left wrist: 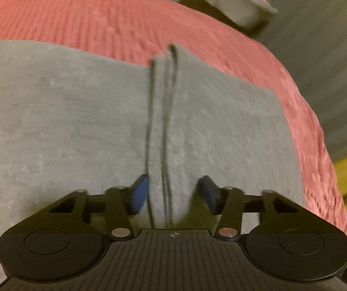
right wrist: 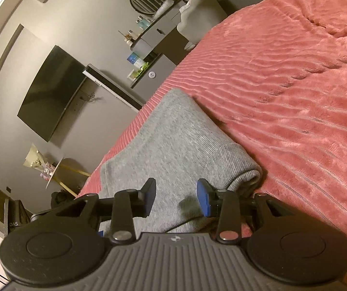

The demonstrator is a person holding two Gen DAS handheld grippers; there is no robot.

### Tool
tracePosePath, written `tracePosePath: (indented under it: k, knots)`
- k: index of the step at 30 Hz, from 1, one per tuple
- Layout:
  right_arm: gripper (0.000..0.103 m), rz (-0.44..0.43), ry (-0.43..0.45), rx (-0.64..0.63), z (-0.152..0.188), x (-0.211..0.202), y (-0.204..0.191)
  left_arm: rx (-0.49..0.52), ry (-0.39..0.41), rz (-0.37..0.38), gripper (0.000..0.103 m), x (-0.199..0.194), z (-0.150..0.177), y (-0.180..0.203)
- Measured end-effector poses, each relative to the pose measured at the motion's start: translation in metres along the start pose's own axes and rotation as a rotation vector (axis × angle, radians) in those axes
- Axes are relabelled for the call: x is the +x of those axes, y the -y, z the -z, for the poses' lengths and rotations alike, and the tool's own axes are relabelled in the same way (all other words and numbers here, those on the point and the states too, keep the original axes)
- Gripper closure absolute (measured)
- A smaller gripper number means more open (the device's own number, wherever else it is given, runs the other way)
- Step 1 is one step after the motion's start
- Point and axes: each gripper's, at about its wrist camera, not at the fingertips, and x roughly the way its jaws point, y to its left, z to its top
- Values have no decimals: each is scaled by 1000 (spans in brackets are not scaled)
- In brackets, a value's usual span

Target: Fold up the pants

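1. The grey pants lie flat on the pink bed cover. In the left wrist view they fill the lower and middle part of the frame; in the right wrist view they run from the lower centre toward the upper left of the frame.
2. In the left wrist view a raised ridge of cloth, with dark edge lines, runs from the bottom centre straight up the frame. Its long axis goes along the pointing direction of the left tongs.
3. The ridge sits between the two blue pads. The left pad seems to touch it and the right pad stands apart, so the left tongs are parted and do not pinch yet.
4. The right tongs are wide and hold nothing. They hover over the pants, with the rounded fold edge just to the right of them.
5. The left tongs appear nearer to a grasp: closing on the ridge seems the coming move.
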Motion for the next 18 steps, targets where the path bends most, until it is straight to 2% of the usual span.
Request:
tracePosePath:
  k: [1,6,12,18]
  knots:
    - [66,2,1,-3,0,0,0,12,2,-11,53,1,0,2]
    - [66,4,8,-11,0,0,0,-7,13,9,77,-1,0,0]
    - [67,35,100,-14,-5,-16,0,21,32,-5,82,-9,4,6]
    - [67,64,112,-32,-7,-18,-1,33,50,-9,82,-12,3,14]
